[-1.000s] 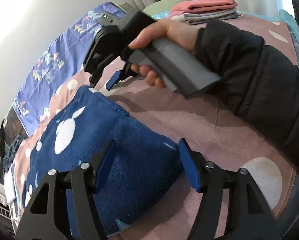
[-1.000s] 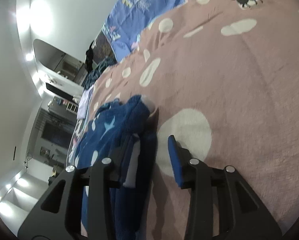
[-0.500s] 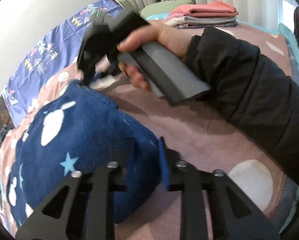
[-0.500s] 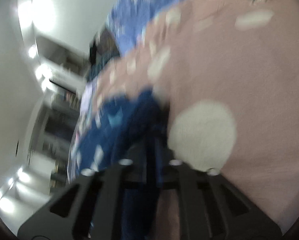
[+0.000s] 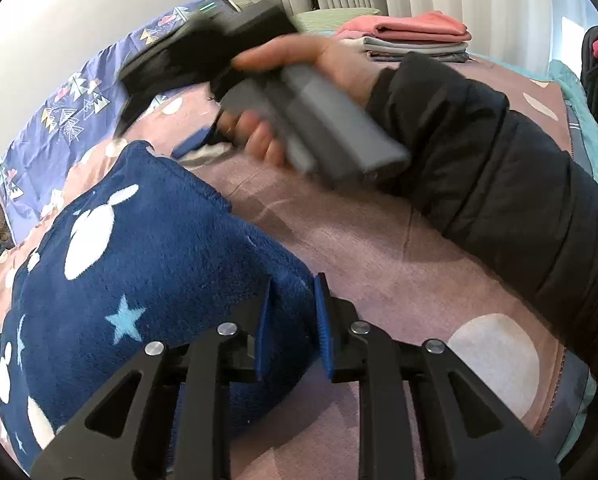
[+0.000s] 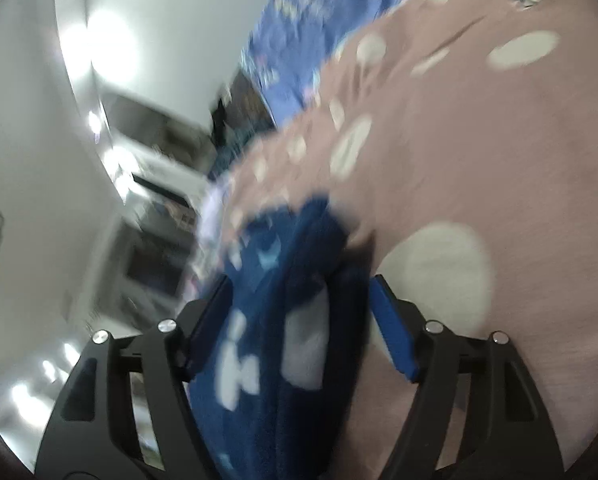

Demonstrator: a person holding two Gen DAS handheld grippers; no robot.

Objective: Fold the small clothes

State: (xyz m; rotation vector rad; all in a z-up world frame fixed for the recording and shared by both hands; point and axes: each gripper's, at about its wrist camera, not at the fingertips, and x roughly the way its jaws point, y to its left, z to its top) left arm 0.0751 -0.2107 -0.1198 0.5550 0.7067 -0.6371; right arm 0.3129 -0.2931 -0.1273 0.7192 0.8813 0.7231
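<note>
A navy fleece garment (image 5: 111,280) fills the frame's lower left on the pink bedspread (image 5: 379,248). The left gripper (image 5: 290,332) pinches its near corner; the right gripper (image 6: 299,320), jaws just reopened, straddles the far edge.

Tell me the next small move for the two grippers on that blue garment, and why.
Probably close the right gripper again before lifting. The left gripper is clamped on the blue garment's corner, but the right one's jaws have just opened, with the fabric loose between them, so lifting now would likely raise one corner only.
</note>
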